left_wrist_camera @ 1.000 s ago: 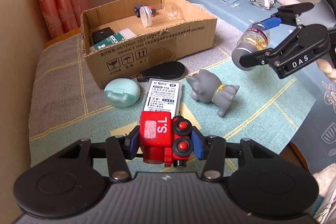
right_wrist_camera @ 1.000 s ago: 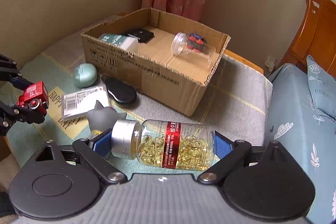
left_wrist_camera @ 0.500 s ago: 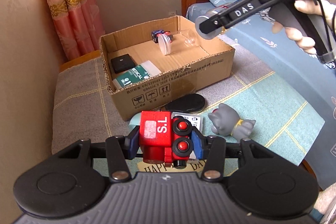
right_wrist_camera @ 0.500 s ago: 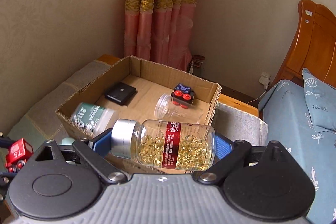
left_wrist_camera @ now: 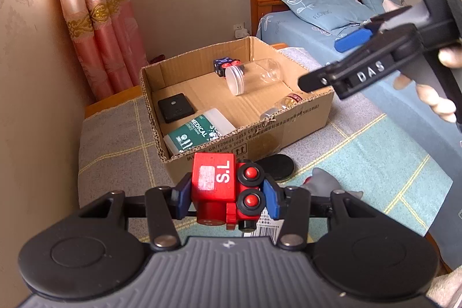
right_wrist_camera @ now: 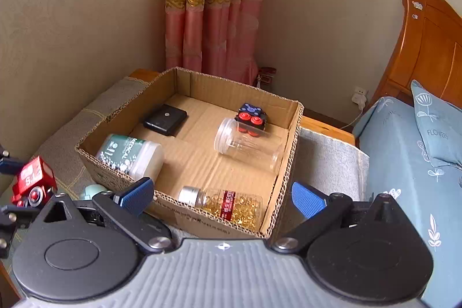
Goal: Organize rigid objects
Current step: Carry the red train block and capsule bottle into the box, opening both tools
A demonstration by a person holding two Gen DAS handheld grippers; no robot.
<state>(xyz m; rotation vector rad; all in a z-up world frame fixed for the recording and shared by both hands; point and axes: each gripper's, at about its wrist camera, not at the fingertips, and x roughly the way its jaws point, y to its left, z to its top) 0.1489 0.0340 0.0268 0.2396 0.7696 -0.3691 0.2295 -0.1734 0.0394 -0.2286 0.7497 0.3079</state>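
My left gripper [left_wrist_camera: 225, 197] is shut on a red toy train block [left_wrist_camera: 222, 189] marked "S.L", held just in front of the cardboard box [left_wrist_camera: 288, 123]; the block also shows in the right wrist view [right_wrist_camera: 33, 181]. My right gripper [right_wrist_camera: 222, 197] is open and empty, above the box's near wall [right_wrist_camera: 213, 224]. The capsule bottle [right_wrist_camera: 228, 207] lies on its side inside the box at the near corner. The box also holds a clear jar [right_wrist_camera: 248, 145], a dark toy block [right_wrist_camera: 251, 117], a black case [right_wrist_camera: 165, 120] and a green "MEDICAL" tub [right_wrist_camera: 130, 156].
On the mat in front of the box lie a black oval case [left_wrist_camera: 277, 166], a grey cat figure [left_wrist_camera: 323, 182], a barcode card [left_wrist_camera: 265, 227] and a mint green case [right_wrist_camera: 92, 189]. A wall stands at the left, a bed [left_wrist_camera: 317, 16] at the right.
My right gripper opened and let the capsule bottle go; it now lies in the box. My left gripper with the red block moved closer to the box.
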